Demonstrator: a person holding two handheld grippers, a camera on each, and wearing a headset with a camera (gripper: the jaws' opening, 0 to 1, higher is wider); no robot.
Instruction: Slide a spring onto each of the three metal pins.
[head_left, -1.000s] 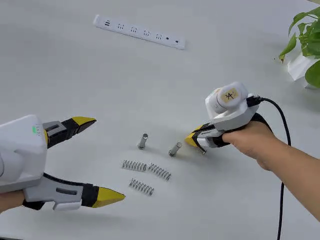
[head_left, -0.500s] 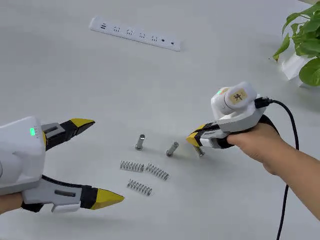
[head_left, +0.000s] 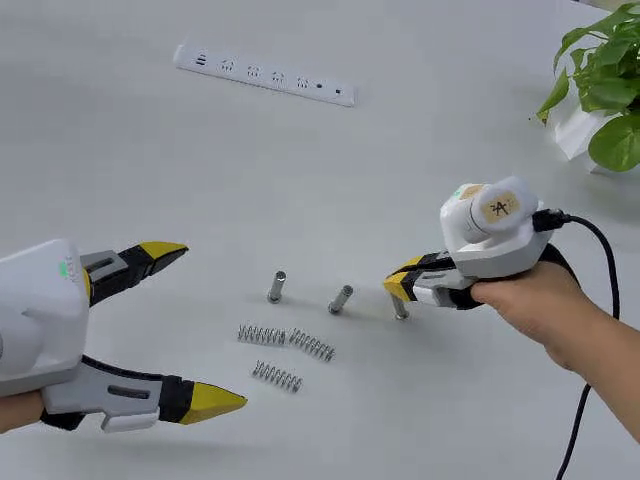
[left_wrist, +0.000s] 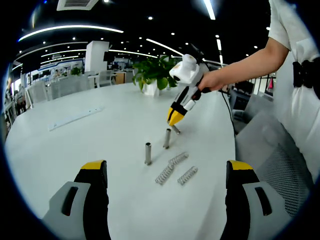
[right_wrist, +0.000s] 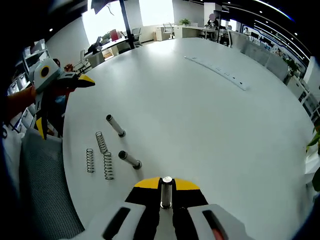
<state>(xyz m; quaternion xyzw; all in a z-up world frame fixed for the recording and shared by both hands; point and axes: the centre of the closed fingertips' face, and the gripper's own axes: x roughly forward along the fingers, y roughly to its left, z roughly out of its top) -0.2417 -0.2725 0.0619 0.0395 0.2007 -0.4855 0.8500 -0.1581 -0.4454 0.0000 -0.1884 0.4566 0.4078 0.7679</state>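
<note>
Springs (head_left: 311, 345) (three) lie on the table (head_left: 300, 180) beside two standing pins (head_left: 277, 286). Right gripper (head_left: 397, 288), held level from the right, clamps a third pin (right_wrist: 166, 192); left gripper (head_left: 214, 325) hovers nearby, jaws wide apart.

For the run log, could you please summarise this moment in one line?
right gripper: shut on pin; left gripper: open; other two pins: upright, bare; three springs: loose
</note>
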